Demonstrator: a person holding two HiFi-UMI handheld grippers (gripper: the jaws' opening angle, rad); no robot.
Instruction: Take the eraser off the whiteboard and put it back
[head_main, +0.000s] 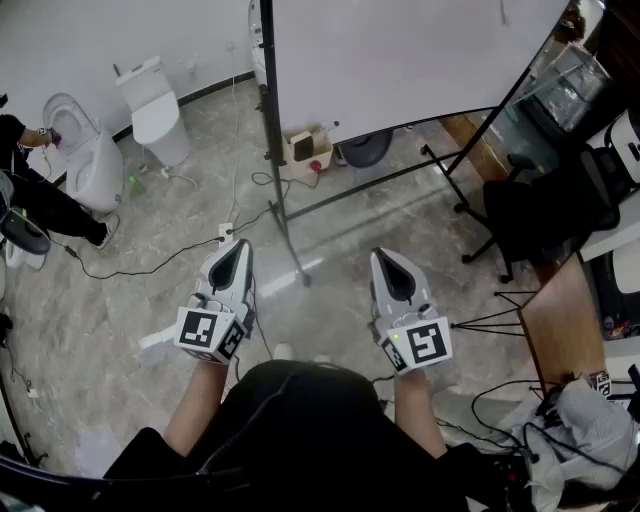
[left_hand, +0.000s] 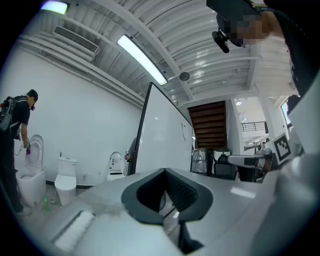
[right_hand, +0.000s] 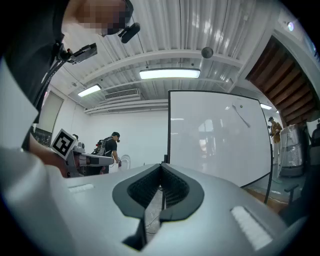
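The whiteboard (head_main: 400, 60) stands on a black-framed stand ahead of me; it also shows in the left gripper view (left_hand: 162, 135) and the right gripper view (right_hand: 215, 135). One small dark mark (head_main: 503, 12) sits high on the board, and I cannot tell whether it is the eraser. My left gripper (head_main: 240, 248) is held level over the floor, short of the board, jaws shut and empty (left_hand: 165, 171). My right gripper (head_main: 385, 255) is beside it, also level, its pads meeting with nothing between them (right_hand: 161, 166).
The stand's leg (head_main: 285, 230) reaches toward me between the grippers. A small box (head_main: 305, 150) lies under the board. Toilets (head_main: 155, 100) and a person (head_main: 30, 190) are at left. Cables (head_main: 150, 265) run over the floor. A black chair (head_main: 540, 200) and a wooden table (head_main: 565, 310) stand at right.
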